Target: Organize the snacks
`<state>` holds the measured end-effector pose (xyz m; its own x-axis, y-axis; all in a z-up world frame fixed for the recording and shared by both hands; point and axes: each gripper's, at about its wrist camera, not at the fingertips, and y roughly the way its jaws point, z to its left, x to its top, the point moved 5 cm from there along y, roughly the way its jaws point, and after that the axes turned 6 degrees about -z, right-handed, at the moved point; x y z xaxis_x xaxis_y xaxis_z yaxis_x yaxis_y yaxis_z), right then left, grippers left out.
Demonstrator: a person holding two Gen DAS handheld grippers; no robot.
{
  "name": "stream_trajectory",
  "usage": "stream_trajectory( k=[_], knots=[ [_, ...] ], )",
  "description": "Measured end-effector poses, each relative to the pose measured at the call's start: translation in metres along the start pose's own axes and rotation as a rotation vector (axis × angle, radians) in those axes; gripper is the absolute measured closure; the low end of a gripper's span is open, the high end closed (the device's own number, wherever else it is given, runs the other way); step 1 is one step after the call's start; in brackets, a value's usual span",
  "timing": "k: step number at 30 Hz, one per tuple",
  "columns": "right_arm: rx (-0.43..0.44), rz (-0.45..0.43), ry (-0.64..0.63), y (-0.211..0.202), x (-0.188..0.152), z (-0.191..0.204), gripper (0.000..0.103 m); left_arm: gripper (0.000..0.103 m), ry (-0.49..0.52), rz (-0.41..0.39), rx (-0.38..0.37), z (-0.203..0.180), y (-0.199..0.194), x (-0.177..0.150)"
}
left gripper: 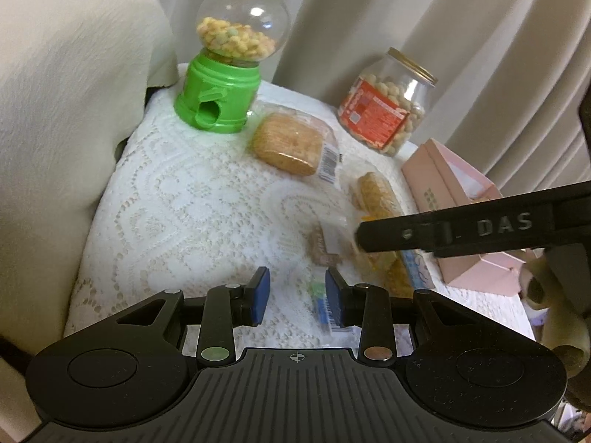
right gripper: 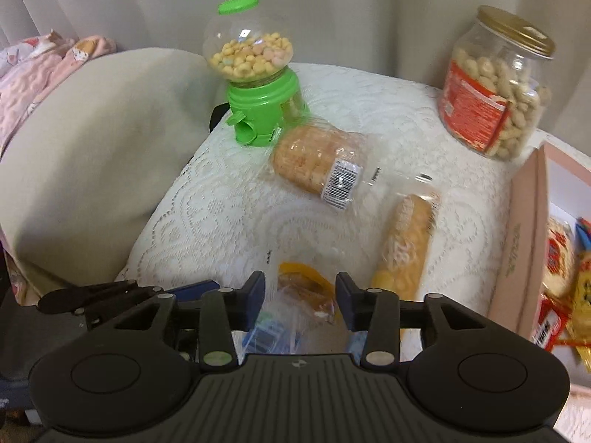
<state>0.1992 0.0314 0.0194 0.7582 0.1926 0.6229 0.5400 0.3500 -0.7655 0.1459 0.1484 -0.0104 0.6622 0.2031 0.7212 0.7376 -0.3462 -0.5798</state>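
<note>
Wrapped snacks lie on a white lace-covered table. A round wrapped cake sits mid-table; a second wrapped cake lies to its right. A small clear packet with brown-yellow snacks lies near the front. My left gripper is open and empty over the cloth beside a blue-green packet. My right gripper is open, its jaws on either side of the small packet, apart from it. Its arm crosses the left wrist view.
A green candy dispenser stands at the back. A jar of peanuts stands back right. A pink box with several snack packets is at the right edge. A beige cushion borders the left.
</note>
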Motion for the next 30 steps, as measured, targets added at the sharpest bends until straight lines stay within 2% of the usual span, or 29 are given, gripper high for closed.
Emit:
stream_trajectory(
  k=[3,5,7,10,13,14,16,17,22,25,30],
  knots=[
    [-0.047,-0.069,-0.008,-0.023,-0.010,-0.007,0.053,0.066,0.049,0.007,-0.013,-0.011,0.003,0.000],
    [-0.082,-0.105,-0.024,-0.036,-0.016,-0.013,0.045,0.066,0.083,0.016,-0.009,-0.021,0.011,0.002],
    [-0.121,-0.131,-0.038,-0.046,-0.025,-0.020,0.042,0.066,0.122,0.026,0.005,-0.030,0.024,0.003],
    [-0.182,-0.161,-0.066,-0.059,-0.033,-0.029,0.041,0.066,0.189,0.034,0.040,-0.041,0.044,0.004],
    [-0.187,-0.184,-0.052,-0.068,-0.039,-0.037,0.038,0.066,0.233,0.015,0.031,-0.047,0.051,0.004],
    [-0.184,-0.190,-0.045,-0.071,-0.040,-0.039,0.037,0.067,0.231,0.015,0.014,-0.046,0.050,0.003],
    [-0.188,-0.204,-0.043,-0.073,-0.044,-0.041,0.036,0.083,0.209,0.017,-0.014,-0.041,0.044,0.001],
    [-0.192,-0.211,-0.048,-0.073,-0.046,-0.040,0.035,0.085,0.201,0.016,-0.019,-0.038,0.039,-0.002],
    [-0.170,-0.203,-0.065,-0.061,-0.055,-0.030,0.033,0.088,0.202,0.008,-0.013,-0.017,0.007,-0.019],
    [-0.138,-0.188,-0.053,-0.048,-0.051,-0.020,0.033,0.088,0.152,-0.001,0.021,-0.001,-0.009,-0.019],
    [-0.047,-0.172,-0.061,-0.023,-0.044,0.005,0.033,0.086,0.033,-0.063,-0.012,0.014,-0.024,-0.002]
  ],
)
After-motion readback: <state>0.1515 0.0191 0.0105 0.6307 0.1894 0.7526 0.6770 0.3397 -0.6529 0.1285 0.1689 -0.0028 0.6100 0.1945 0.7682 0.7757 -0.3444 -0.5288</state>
